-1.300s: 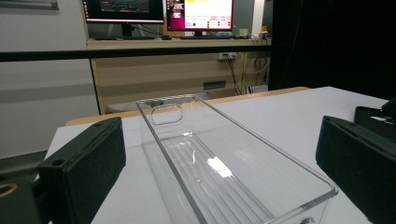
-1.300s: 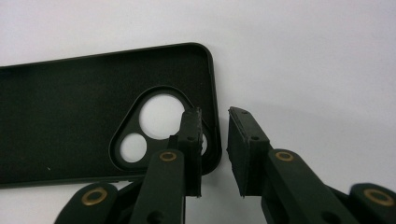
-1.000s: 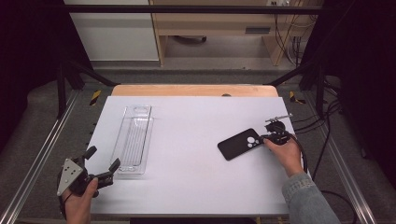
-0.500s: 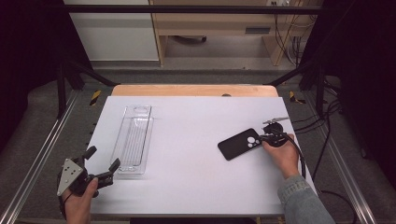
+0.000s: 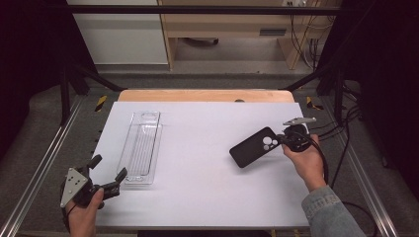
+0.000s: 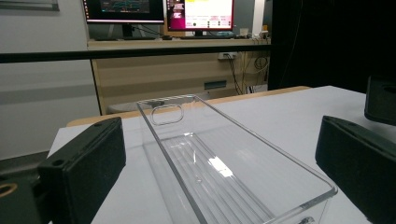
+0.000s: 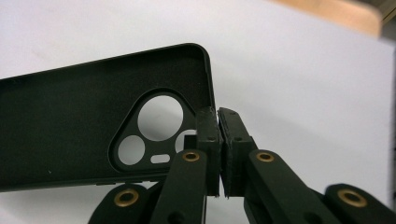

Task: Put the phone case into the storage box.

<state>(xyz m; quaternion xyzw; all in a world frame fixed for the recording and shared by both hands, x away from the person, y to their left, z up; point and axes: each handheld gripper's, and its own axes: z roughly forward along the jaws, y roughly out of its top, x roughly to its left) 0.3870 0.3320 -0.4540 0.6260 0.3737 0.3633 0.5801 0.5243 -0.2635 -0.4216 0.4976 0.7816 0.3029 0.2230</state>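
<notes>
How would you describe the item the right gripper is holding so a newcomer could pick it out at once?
Start at the white table and look to its right side, where the right gripper comes in. Its jaws are shut on the edge of a black phone case. It is the dark, flat thing with round camera cutouts at one corner, unlike the long clear plastic tray on the left.

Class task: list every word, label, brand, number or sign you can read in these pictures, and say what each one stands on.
No text can be read.
Two monitors: coloured screen content, too small and blurred.
Phone case, clear tray, both grippers: no lettering seen.
</notes>
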